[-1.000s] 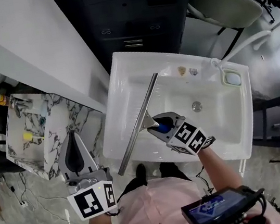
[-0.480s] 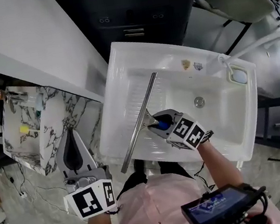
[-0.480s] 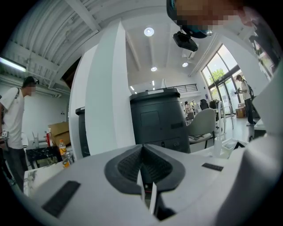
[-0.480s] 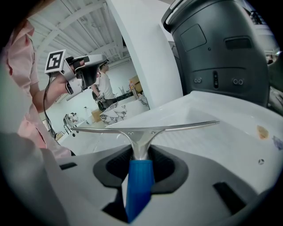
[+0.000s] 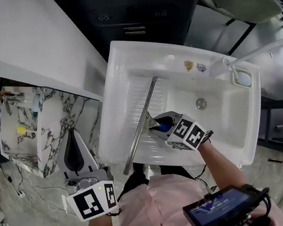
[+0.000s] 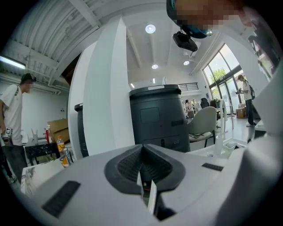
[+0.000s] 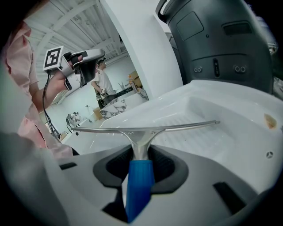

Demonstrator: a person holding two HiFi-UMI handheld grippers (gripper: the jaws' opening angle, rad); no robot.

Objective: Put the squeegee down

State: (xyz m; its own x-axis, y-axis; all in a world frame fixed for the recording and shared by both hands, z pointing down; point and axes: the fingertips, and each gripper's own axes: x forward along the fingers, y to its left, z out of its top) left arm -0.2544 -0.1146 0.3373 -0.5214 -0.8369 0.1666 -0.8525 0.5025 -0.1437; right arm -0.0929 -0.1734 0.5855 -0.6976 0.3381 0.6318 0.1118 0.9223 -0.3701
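Observation:
The squeegee (image 5: 142, 122) has a long metal blade and a blue handle (image 7: 139, 185). It hangs slanted over the ribbed left part of the white sink (image 5: 110, 109); whether the blade touches the sink I cannot tell. My right gripper (image 5: 158, 125) is shut on the blue handle, and in the right gripper view (image 7: 140, 152) the blade (image 7: 146, 129) runs crosswise just ahead of the jaws. My left gripper (image 5: 72, 133) hangs left of the sink, off the basin, with its jaws shut and nothing between them (image 6: 142, 149).
The sink has a drain (image 5: 201, 103) and a white faucet (image 5: 252, 53) at its right. A dark cabinet (image 5: 136, 9) stands behind it, a white slab (image 5: 18, 39) to the left, and a marble table (image 5: 47, 124) below that. A handheld screen (image 5: 221, 213) sits at the bottom.
My right gripper has sunk toward the sink with the squeegee still in it. The left gripper has dropped a little and stays shut.

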